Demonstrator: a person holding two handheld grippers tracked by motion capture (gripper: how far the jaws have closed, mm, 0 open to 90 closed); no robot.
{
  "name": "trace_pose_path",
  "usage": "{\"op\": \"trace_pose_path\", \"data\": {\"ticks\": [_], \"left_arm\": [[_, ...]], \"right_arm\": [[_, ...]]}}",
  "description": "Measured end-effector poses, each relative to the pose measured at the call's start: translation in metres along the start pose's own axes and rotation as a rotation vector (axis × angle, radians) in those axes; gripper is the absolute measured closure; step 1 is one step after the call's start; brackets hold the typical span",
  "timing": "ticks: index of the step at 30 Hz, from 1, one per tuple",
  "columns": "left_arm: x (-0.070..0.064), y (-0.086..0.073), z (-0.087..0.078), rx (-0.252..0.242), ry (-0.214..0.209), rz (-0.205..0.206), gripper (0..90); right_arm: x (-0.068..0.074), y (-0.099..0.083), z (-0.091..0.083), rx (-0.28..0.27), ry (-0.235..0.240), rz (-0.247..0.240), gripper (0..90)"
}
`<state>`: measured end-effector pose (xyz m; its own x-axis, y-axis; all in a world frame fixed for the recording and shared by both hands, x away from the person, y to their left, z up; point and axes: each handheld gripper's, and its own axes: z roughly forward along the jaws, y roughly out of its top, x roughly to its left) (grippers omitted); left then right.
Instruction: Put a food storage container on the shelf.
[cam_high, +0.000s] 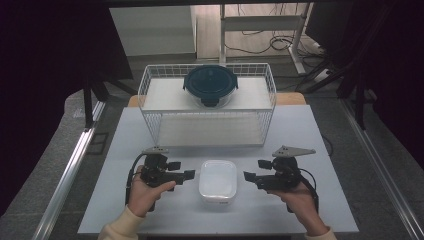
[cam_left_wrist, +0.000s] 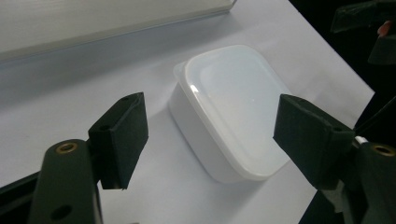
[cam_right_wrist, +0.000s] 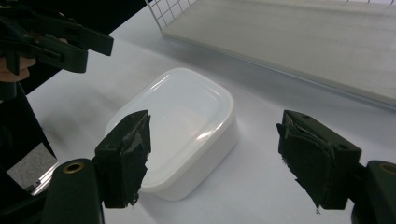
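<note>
- The white box (cam_high: 218, 180) sits lidded at 6 o'clock on the table (cam_high: 300, 135), between both grippers.
- Left gripper (cam_high: 181, 170): jaws apart, empty.
- Right gripper (cam_high: 252, 170): jaws apart, empty.
- The box looks light, stiff and smooth, likely slippery; grip it across opposite side walls, below the lid rim.

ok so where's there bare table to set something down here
Free: the strip between the wire basket and the white lidded container, plus both front corners. Crowded: the middle, where the left gripper and right gripper flank that container.
</note>
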<state>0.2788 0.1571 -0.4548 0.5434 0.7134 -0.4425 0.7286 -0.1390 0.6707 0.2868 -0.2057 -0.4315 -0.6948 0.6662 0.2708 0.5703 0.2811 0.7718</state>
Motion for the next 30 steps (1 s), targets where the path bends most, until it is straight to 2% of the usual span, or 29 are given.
{"op": "trace_pose_path", "data": {"ticks": [3, 6, 11, 14, 18, 21, 27, 30], "left_arm": [[0.004, 0.003, 0.005, 0.009, -0.002, -0.016, 26.6], [0.008, 0.007, 0.01, 0.016, -0.033, -0.048, 27.2], [0.01, 0.009, 0.017, 0.034, -0.081, -0.063, 27.5], [0.01, 0.008, 0.022, 0.052, -0.087, -0.066, 27.9], [0.014, 0.003, 0.027, 0.069, -0.094, -0.097, 28.6], [0.015, 0.002, 0.03, 0.078, -0.094, -0.101, 29.1], [0.015, 0.0, 0.036, 0.087, -0.15, -0.135, 30.9], [0.016, -0.002, 0.04, 0.101, -0.15, -0.147, 32.0]], "right_arm": [[0.002, 0.001, 0.006, 0.018, 0.005, 0.02, 24.3], [0.004, 0.003, 0.013, 0.029, 0.006, 0.029, 24.4], [0.007, 0.007, 0.025, 0.045, 0.01, 0.048, 25.6], [0.008, 0.008, 0.034, 0.056, 0.009, 0.06, 26.0], [0.005, 0.002, 0.045, 0.074, 0.015, 0.088, 26.7], [0.003, -0.002, 0.048, 0.085, 0.013, 0.102, 27.1], [-0.001, -0.008, 0.05, 0.092, 0.027, 0.133, 29.5], [-0.001, -0.009, 0.053, 0.098, 0.034, 0.149, 31.6]]}}
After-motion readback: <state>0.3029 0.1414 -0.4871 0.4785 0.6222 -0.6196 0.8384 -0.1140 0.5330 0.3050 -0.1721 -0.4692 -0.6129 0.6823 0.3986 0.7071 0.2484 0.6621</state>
